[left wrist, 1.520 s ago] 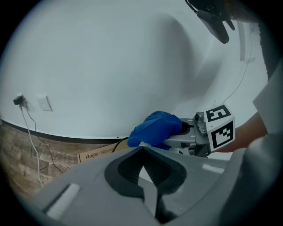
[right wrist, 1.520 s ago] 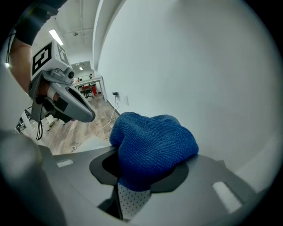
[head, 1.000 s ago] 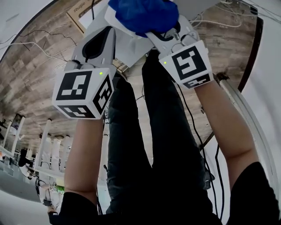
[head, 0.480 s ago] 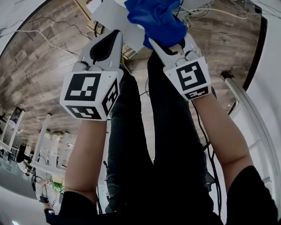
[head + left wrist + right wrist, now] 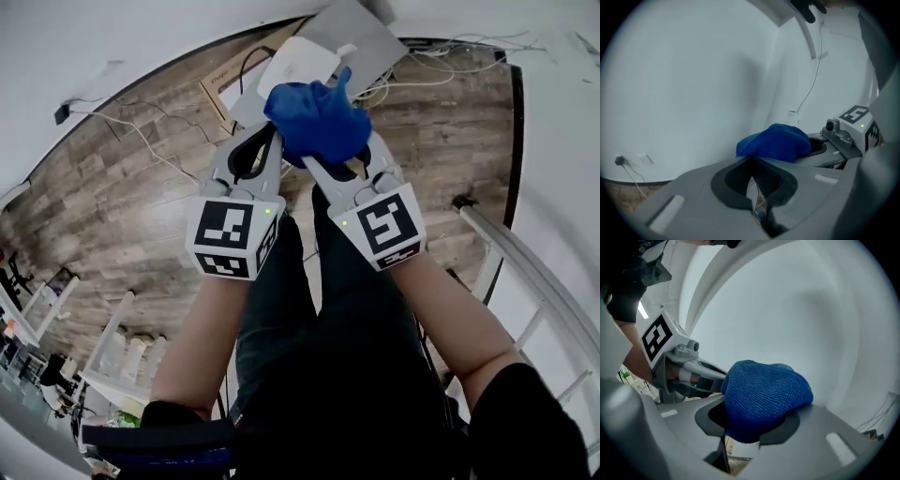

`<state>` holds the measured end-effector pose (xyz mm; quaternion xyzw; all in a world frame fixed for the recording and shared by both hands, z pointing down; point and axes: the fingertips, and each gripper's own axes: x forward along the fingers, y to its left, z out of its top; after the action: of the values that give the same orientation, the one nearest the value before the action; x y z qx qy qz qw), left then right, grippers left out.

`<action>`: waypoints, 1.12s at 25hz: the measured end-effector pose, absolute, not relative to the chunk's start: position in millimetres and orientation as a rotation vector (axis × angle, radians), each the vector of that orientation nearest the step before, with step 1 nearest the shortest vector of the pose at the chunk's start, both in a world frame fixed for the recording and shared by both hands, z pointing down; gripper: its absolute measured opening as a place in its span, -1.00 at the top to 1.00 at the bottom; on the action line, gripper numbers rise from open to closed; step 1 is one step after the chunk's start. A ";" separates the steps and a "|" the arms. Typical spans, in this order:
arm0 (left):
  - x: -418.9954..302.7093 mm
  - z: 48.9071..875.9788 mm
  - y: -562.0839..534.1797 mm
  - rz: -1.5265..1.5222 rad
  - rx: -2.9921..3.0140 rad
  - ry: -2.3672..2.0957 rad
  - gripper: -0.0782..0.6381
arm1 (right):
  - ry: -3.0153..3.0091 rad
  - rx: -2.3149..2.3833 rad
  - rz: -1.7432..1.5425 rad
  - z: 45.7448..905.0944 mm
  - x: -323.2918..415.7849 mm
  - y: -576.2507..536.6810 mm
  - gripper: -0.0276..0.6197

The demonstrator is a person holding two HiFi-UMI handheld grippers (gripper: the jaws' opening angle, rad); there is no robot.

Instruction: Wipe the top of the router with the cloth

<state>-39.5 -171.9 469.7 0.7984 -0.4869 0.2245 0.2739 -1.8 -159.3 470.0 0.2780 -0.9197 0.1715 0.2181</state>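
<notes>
Seemingly bunched, the blue cloth (image 5: pixel 764 392) fills the right tool (image 5: pixel 744 440).

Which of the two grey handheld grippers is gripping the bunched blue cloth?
The right gripper: its jaws are clamped on the bunched blue cloth. The left gripper has its jaws shut together with nothing between them, and the cloth lies just beyond its tips.

One blue cloth (image 5: pixel 317 120), one white router (image 5: pixel 298 64) and one cardboard box (image 5: pixel 221 84). Two claws, the left claw (image 5: pixel 751 161) and the right claw (image 5: pixel 749 439), each with one marker cube.
</notes>
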 end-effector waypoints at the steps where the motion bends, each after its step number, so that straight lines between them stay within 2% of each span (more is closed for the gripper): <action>1: -36.0 439.4 -176.1 0.583 2.172 -1.342 0.78 | -2.566 0.785 0.467 440.4 1.5 -162.2 0.41; 5: -27.3 304.2 -189.2 0.456 2.286 -1.482 0.78 | -2.666 0.868 0.416 314.1 15.5 -174.1 0.41; 9: -31.1 166.6 -200.8 0.285 2.490 -1.603 0.78 | -2.784 1.045 0.185 186.3 17.3 -194.6 0.41; 13: -37.7 77.8 -159.0 0.152 2.605 -1.642 0.78 | -2.812 1.222 0.012 91.7 17.1 -161.8 0.41; 20: -99.4 4.3 -41.1 0.000 2.702 -1.682 0.78 | -2.796 1.354 -0.102 21.1 -31.4 -42.1 0.41; 28: -116.4 19.9 -30.0 -0.006 2.626 -1.719 0.78 | -2.733 1.418 -0.049 29.7 -37.5 -37.2 0.42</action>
<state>-116.4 -30.0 19.9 0.8366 -0.5478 -0.0020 0.0016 -37.5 -37.2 29.7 0.4602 -0.8871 -0.0160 0.0313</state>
